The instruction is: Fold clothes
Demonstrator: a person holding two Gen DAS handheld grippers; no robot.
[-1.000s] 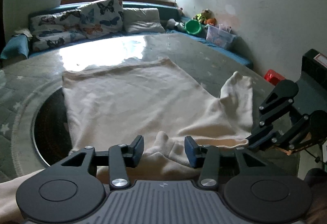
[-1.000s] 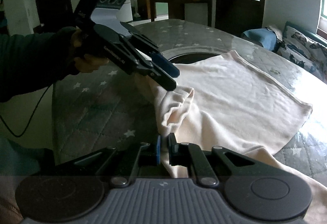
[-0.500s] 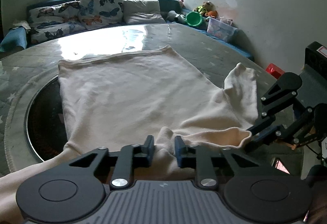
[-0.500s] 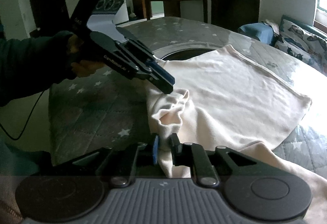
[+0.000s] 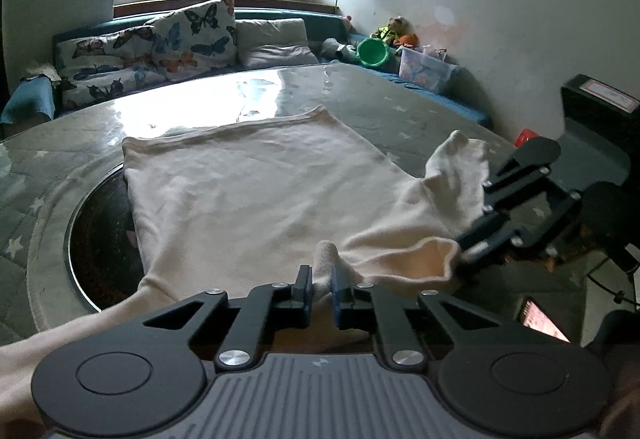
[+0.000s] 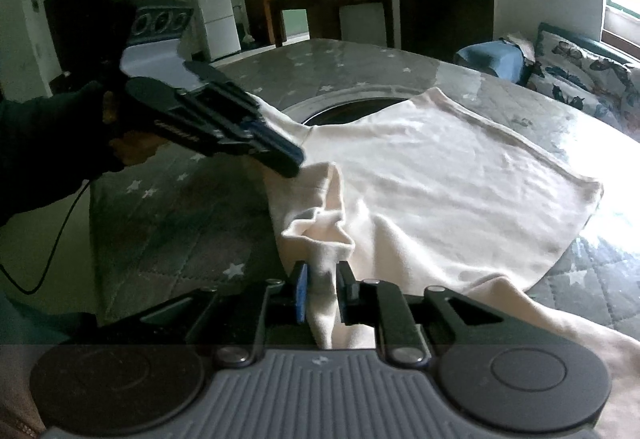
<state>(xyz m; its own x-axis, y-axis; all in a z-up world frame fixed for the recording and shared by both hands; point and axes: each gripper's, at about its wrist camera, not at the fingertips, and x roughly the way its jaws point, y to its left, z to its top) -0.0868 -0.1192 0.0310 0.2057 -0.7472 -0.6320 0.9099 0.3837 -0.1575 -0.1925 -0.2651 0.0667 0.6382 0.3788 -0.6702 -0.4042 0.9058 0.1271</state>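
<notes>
Both tongs, left tongs (image 5: pixel 321 281) and right tongs (image 6: pixel 322 285), pinch the cream shirt (image 5: pixel 256 191).

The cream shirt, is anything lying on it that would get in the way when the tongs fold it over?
Nothing visible does. The cream cotton shirt lies spread and bare on the grey star-patterned table, with no object on top. The left tongs and right tongs are both clamped on its near edge, so nothing stands between them and the cloth.

garment (image 5: pixel 256 191) near sleeve cut off, green toy (image 5: pixel 373 52) blurred
</notes>
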